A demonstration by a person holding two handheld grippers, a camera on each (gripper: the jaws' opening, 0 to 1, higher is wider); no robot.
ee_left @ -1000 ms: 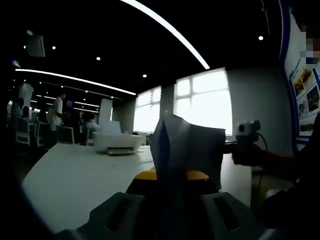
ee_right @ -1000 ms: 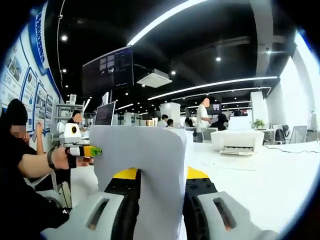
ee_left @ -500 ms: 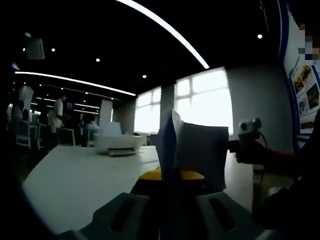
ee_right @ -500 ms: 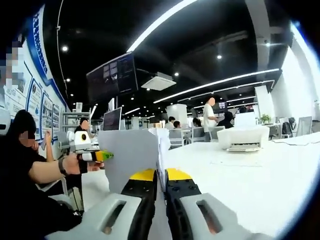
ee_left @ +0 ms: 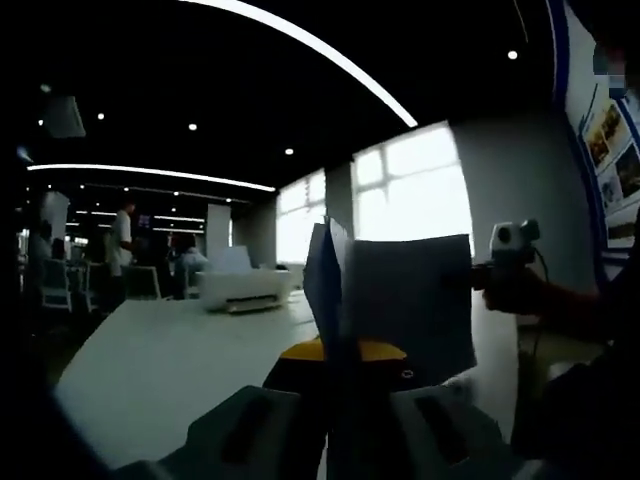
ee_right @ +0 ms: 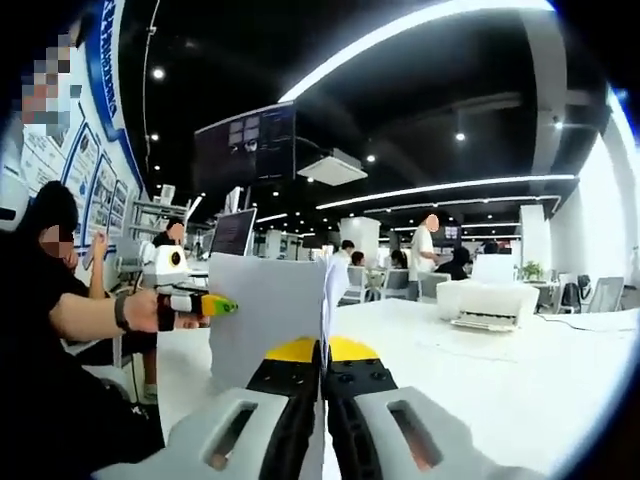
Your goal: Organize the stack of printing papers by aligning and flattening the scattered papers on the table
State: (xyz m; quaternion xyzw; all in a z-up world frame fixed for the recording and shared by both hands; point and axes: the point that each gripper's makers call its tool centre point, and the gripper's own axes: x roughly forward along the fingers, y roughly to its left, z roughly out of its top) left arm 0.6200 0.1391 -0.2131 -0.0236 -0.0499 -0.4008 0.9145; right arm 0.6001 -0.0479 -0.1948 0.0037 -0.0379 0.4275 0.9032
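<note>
Both claws clamped on paper stack [ee_right: 268,315] edges, sheets upright btwn jaws, above white table [ee_right: 520,370].

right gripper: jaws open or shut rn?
Shut on the paper stack: the right gripper has its jaws pressed together with the sheets standing upright between them.

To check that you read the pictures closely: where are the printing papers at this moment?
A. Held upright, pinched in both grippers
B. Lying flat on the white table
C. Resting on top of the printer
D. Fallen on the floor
A: the printing papers stand upright between the shut jaws of the right gripper, and the left gripper clamps their other edge above the table.
</note>
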